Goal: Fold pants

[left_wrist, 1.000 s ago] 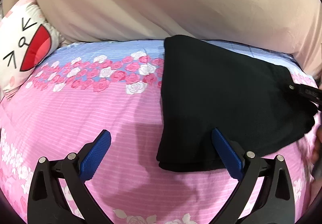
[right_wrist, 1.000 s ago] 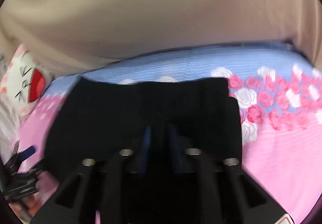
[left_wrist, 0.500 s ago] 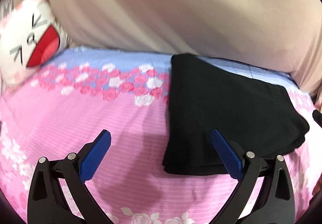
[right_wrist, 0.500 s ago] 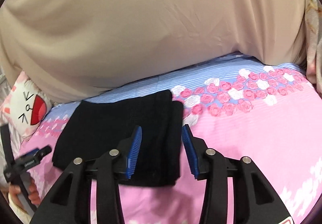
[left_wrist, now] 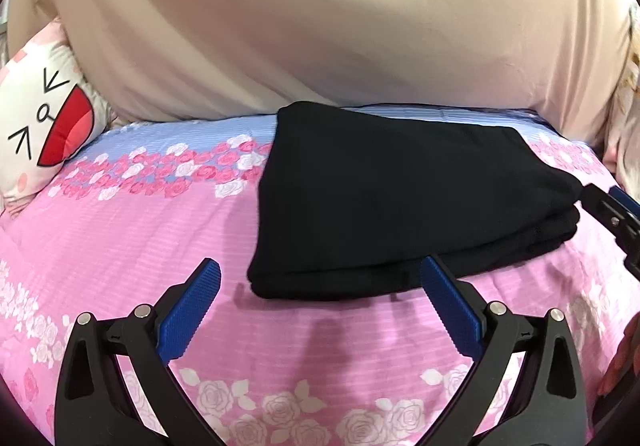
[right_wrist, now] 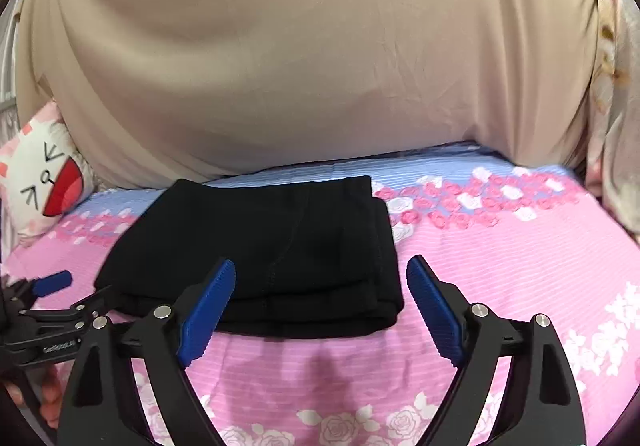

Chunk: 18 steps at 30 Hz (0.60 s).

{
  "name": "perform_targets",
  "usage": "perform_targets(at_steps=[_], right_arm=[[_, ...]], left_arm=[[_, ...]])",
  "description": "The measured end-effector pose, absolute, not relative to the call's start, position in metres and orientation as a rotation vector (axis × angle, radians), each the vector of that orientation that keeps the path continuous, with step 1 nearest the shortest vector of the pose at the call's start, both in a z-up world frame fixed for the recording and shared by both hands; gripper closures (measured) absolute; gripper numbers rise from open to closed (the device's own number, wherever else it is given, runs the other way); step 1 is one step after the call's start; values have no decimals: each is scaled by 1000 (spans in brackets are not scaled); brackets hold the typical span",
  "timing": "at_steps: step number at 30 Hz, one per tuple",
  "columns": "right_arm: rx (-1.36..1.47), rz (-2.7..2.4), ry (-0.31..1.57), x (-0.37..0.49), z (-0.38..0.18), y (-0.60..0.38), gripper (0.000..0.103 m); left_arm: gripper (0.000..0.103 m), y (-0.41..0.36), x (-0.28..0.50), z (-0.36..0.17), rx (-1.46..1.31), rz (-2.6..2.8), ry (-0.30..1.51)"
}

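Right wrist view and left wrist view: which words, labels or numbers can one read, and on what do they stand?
No text is legible.
Small white print on the black left hand-held gripper: too small and blurred to read.
White cushion with cartoon face: drawn face marks only, no words.

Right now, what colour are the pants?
Black; the pants show best in the right wrist view.

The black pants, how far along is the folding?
Done: the black pants lie folded in a compact stacked rectangle on the pink floral bedspread. In hand: nothing; the left tool and right tool are both open, off the cloth. Left: seemingly nothing.
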State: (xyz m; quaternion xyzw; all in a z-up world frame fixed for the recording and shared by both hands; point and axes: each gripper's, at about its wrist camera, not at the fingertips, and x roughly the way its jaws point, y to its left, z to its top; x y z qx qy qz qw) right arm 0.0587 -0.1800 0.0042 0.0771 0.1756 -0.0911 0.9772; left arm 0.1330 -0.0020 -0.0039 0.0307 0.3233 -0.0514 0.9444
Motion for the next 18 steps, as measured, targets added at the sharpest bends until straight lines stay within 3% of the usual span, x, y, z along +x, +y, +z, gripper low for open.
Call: perform_targets(at_steps=[18], right_arm=[[147,-205,370,62,3,-178,16]], left_arm=[[5,-4,130,0,74,-76,625]])
